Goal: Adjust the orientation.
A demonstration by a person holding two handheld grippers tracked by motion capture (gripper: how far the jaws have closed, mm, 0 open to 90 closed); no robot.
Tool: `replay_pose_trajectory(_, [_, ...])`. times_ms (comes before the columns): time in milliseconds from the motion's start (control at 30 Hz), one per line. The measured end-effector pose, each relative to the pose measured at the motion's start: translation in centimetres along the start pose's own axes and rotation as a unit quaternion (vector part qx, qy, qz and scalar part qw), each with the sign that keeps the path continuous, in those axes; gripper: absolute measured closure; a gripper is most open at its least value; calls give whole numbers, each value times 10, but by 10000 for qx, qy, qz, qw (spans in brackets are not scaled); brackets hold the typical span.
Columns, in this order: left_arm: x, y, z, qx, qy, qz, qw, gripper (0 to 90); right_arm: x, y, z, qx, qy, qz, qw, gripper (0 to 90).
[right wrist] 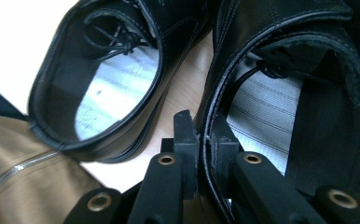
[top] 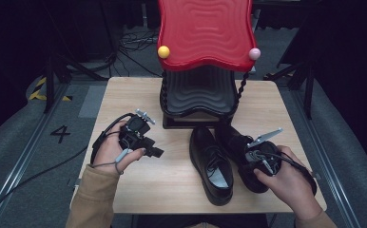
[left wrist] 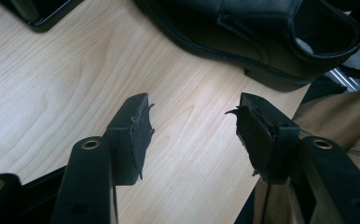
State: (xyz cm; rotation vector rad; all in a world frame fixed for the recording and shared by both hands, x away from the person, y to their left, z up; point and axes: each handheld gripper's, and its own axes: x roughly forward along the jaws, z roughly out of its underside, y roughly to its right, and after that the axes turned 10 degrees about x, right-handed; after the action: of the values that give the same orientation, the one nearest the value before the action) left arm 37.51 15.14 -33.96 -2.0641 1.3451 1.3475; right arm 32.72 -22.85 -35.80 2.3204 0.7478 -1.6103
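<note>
The right tool [right wrist: 205, 133] pinches the right shoe's [right wrist: 308, 93] rim, seen in its own view; the left tool [left wrist: 192, 126] stands open over the counter [left wrist: 52, 93].

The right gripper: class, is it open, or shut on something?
Shut on a shoe: the right gripper has its jaws pinching the rim of the right shoe, one inside, one outside.
</note>
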Motion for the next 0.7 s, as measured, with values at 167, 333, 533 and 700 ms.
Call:
replay_pose_trajectory(167, [-5,0,7,-72,64,-29,9999,450,18,-4,-7,-113,-53,351,9993,849])
replay_pose_trajectory(333, [-6,0,10,-124,58,-51,9999,450,30,-14,-11,-235,-286,608,9975,846])
replay_pose_trajectory(533, [-7,1,11,-113,51,-55,9999,450,45,-17,-12,-266,-585,326,9974,823])
replay_pose_trajectory(700, [-6,0,10,-136,51,-52,9999,450,48,-13,-12,-227,-609,64,9979,793])
